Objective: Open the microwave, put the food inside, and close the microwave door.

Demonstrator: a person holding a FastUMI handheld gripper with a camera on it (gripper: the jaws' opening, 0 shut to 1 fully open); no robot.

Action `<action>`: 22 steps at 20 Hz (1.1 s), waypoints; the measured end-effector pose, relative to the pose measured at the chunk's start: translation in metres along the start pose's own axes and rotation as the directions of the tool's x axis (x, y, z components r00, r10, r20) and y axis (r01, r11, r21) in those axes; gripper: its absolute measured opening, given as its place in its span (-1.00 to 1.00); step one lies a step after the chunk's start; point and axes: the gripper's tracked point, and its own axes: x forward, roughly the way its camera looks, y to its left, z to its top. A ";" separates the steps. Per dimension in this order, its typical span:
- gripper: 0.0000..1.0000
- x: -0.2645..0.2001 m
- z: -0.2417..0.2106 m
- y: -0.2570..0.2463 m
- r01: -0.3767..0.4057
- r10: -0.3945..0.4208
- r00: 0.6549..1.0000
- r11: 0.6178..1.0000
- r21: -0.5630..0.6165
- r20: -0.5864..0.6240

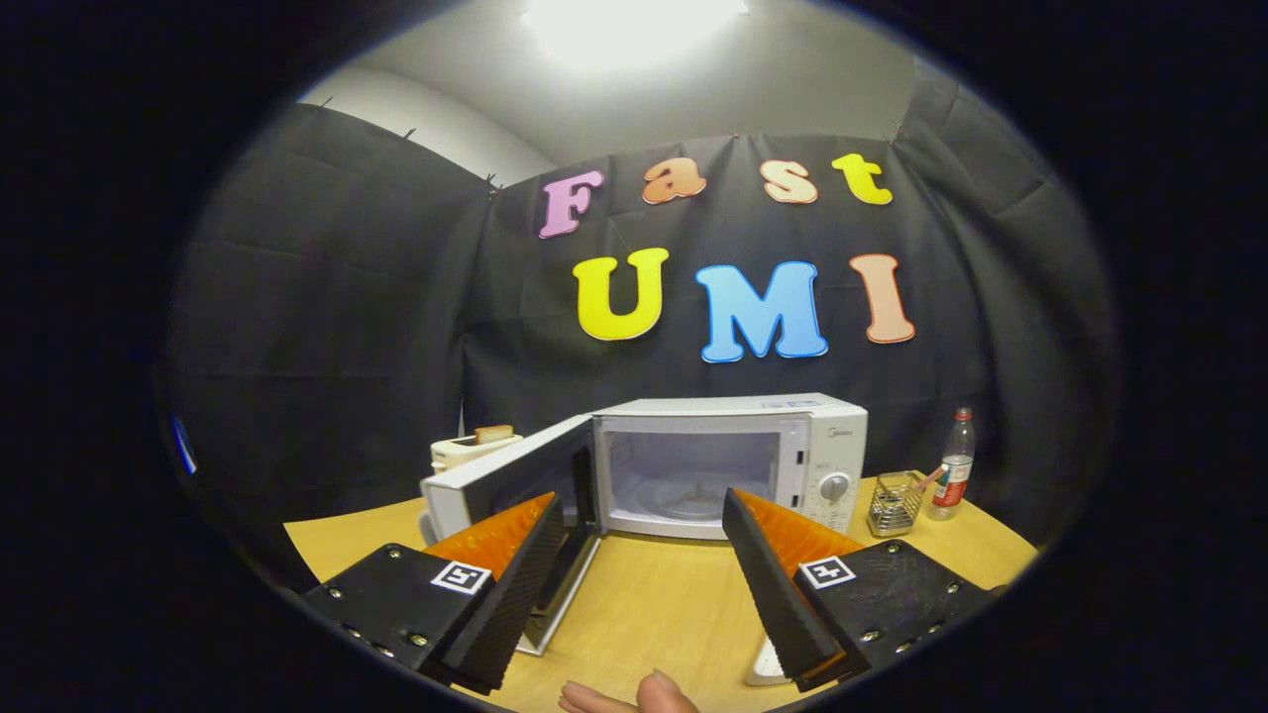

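Tool (644, 515) with ridged wedge fingers (768, 579), screwed mounts, square coded markers, bare fingertips (634, 696) below

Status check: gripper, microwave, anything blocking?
Hand-held gripper open, holding nothing. Microwave door swung open, cavity empty, just ahead. Fingertips on table between fingers.

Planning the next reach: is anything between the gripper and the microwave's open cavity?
Nothing visible. The gripper has its fingers open and empty, with bare table ahead up to the microwave. Its door is swung open beside one finger, off the path. A fingertip shows below.
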 end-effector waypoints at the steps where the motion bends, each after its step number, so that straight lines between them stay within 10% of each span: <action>1: 0.94 0.001 -0.005 -0.021 0.023 -0.023 1.000 1.000 0.006 -0.008; 12: 0.95 0.026 -0.099 -0.175 0.212 -0.190 0.967 0.970 0.118 -0.170; 18: 0.94 0.045 -0.147 -0.186 0.204 -0.095 0.953 0.904 0.375 -0.289; 22: 0.12 0.052 -0.154 -0.183 0.172 -0.019 0.957 0.840 0.514 -0.289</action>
